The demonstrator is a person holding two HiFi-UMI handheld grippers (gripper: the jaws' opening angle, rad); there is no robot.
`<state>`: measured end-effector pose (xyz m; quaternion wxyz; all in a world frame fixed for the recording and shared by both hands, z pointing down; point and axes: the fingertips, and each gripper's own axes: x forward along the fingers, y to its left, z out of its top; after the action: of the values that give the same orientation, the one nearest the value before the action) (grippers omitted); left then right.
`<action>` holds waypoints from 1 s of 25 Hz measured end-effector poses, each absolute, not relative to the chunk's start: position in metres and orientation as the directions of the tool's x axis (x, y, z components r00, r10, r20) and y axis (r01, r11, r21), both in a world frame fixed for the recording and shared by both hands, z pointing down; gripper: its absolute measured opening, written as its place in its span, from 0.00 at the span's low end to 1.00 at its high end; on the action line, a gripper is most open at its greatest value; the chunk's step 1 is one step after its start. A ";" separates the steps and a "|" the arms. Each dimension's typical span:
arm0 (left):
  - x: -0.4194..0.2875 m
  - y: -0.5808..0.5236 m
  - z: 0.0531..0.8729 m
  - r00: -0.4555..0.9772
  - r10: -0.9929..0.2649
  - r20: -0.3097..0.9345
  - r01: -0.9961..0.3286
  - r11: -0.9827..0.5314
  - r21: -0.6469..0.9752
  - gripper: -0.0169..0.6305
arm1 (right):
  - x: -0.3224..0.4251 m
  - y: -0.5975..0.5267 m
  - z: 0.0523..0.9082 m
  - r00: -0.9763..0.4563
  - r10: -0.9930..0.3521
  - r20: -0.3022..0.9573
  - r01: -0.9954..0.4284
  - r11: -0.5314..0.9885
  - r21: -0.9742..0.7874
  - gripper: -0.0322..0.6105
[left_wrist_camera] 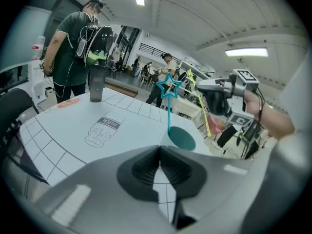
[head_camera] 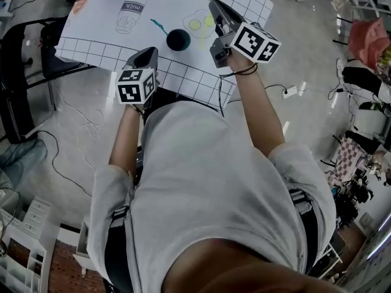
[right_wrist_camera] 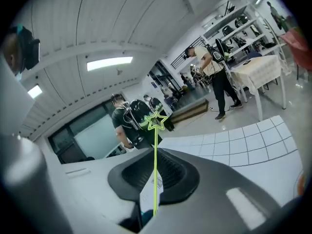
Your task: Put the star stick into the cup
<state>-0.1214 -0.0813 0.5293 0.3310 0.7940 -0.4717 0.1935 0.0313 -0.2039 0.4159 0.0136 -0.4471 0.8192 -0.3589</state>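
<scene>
A dark teal cup stands on the white gridded mat, and a blue star stick stands upright in the cup. My right gripper hangs above the mat just right of the cup. It is shut on a thin yellow-green star stick, which runs up between the jaws to its star tip. The same yellow stick slants below the right gripper in the left gripper view. My left gripper is shut and empty at the mat's near edge, short of the cup.
A grey tumbler stands at the far side of the table. A milk bottle drawing and an egg drawing are printed on the mat. A black chair stands left of the table. People stand beyond it.
</scene>
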 end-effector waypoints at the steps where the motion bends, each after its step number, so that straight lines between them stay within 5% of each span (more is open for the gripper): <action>1: -0.121 -0.080 0.528 0.480 -0.622 0.619 -0.877 -0.336 0.343 0.03 | 0.029 -0.203 0.408 -0.598 -0.757 0.262 -0.708 0.346 -0.615 0.08; 11: -0.126 -0.073 0.526 0.476 -0.622 0.622 -0.879 -0.319 0.353 0.03 | 0.006 -0.194 0.423 -0.536 -0.838 0.106 -0.696 0.367 -0.617 0.08; 25: -0.126 -0.075 0.535 0.493 -0.595 0.635 -0.870 -0.338 0.360 0.03 | 0.005 -0.152 0.469 -0.558 -0.795 0.238 -0.744 0.352 -0.567 0.08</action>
<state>-0.1265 -0.0745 0.5353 0.3435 0.7929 -0.4618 0.2002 0.0054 -0.1521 0.4693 0.0391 -0.4685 0.8214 -0.3229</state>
